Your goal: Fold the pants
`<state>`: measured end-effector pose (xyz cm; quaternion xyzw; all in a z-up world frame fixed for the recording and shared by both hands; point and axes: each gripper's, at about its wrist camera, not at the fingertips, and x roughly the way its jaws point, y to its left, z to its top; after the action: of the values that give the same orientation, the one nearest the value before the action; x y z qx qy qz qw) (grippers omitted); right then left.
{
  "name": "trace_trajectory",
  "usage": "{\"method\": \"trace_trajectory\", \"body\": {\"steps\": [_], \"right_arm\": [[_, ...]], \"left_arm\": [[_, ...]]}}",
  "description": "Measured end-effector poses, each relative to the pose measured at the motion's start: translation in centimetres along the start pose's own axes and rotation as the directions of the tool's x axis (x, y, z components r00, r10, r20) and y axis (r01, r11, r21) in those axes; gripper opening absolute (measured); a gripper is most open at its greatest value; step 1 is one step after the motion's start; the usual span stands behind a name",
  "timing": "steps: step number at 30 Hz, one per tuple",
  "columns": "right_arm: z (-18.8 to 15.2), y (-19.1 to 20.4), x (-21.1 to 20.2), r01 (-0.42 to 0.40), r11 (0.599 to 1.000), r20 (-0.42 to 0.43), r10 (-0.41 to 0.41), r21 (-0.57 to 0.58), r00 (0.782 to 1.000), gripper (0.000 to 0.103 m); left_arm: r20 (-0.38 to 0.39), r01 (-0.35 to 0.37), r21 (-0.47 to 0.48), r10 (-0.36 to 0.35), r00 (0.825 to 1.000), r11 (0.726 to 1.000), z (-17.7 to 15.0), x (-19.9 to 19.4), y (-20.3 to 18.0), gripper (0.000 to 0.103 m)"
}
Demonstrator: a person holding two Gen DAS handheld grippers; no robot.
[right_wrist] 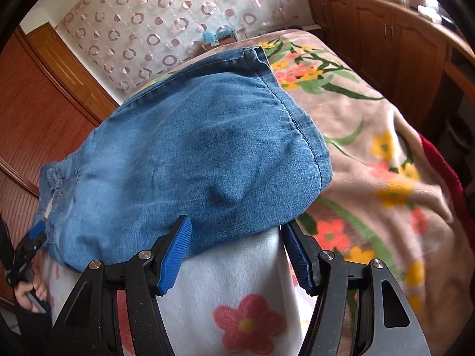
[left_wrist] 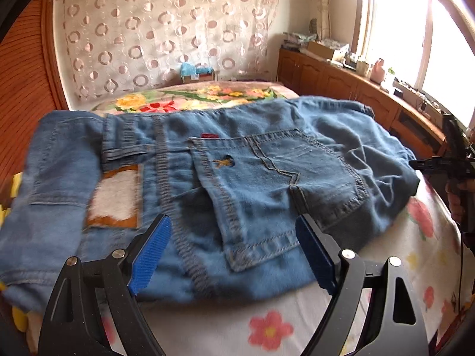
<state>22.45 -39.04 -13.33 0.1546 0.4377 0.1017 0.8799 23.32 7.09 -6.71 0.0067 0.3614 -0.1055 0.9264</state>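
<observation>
Blue jeans (left_wrist: 225, 178) lie folded in a bundle on the flowered blanket, back pocket and leather patch facing up. My left gripper (left_wrist: 234, 252) is open, its blue pads either side of the near pocket edge, just above the denim. In the right wrist view the jeans (right_wrist: 190, 160) show as a rounded folded end. My right gripper (right_wrist: 234, 252) is open at the near edge of that fold, holding nothing. The right gripper also shows in the left wrist view (left_wrist: 445, 163), and the left gripper shows at the left edge of the right wrist view (right_wrist: 32, 240).
The bed's flowered blanket (right_wrist: 371, 154) spreads to the right and far side. Wooden cabinets (left_wrist: 341, 83) with clutter run under the window at right. A wooden wardrobe (right_wrist: 44, 103) stands at left. A patterned curtain (left_wrist: 166, 29) hangs behind the bed.
</observation>
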Motion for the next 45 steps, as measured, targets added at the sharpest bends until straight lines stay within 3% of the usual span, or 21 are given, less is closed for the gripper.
{"method": "trace_trajectory", "body": {"steps": [3, 8, 11, 13, 16, 19, 25, 37, 38, 40, 45], "right_arm": [[0.6, 0.1, 0.1, -0.002, 1.000, 0.012, 0.001, 0.007, 1.000, 0.065], [0.8, 0.5, -0.2, 0.022, 1.000, 0.048, -0.021, -0.006, 0.999, 0.048], [0.9, 0.7, -0.1, 0.052, 0.998, 0.069, -0.050, -0.023, 0.996, 0.036], [0.8, 0.9, -0.1, 0.076, 0.996, 0.076, -0.073, -0.035, 0.994, 0.021], [0.6, 1.4, -0.4, 0.095, 0.993, 0.094, -0.088, -0.073, 0.992, 0.008], [0.4, 2.4, -1.3, 0.102, 0.989, 0.132, -0.088, -0.109, 0.987, 0.007], [-0.3, 3.3, -1.5, 0.135, 0.976, 0.167, -0.106, -0.171, 0.980, 0.007], [-0.2, 3.6, -1.0, 0.148, 0.972, 0.156, -0.120, -0.184, 0.980, 0.007], [-0.2, 3.7, -1.0, 0.148, 0.971, 0.159, -0.119, -0.188, 0.980, 0.007], [0.1, 3.7, -1.2, 0.152, 0.969, 0.167, -0.120, -0.196, 0.979, 0.006], [0.0, 4.5, -2.0, 0.185, 0.953, 0.208, -0.136, -0.238, 0.969, 0.005]], "left_arm": [[0.010, -0.030, -0.007, 0.030, 1.000, 1.000, -0.8, -1.8, 1.1, 0.086], [-0.003, -0.079, -0.031, 0.079, 0.997, 0.996, -2.3, -3.0, 3.2, 0.086], [-0.009, -0.092, -0.062, 0.092, 0.996, 0.994, -3.1, -3.4, 3.8, 0.086], [-0.010, -0.096, -0.081, 0.096, 0.995, 0.992, -3.5, -3.5, 4.5, 0.086], [-0.008, -0.105, -0.115, 0.105, 0.994, 0.988, -3.9, -3.8, 5.2, 0.086], [-0.006, -0.111, -0.127, 0.111, 0.994, 0.986, -4.1, -3.8, 5.3, 0.084], [-0.015, -0.142, -0.167, 0.141, 0.990, 0.976, -4.4, -4.0, 6.8, 0.058], [-0.054, -0.097, -0.149, 0.090, 0.994, 0.984, -3.6, -1.6, 6.4, 0.057], [-0.054, -0.085, -0.140, 0.078, 0.995, 0.986, -3.7, -1.5, 6.2, 0.053], [-0.039, -0.124, -0.104, 0.120, 0.992, 0.987, -3.7, -1.7, 5.6, 0.038], [0.009, -0.099, -0.088, 0.100, 0.995, 0.991, -3.0, -3.2, 5.3, 0.020]]}}
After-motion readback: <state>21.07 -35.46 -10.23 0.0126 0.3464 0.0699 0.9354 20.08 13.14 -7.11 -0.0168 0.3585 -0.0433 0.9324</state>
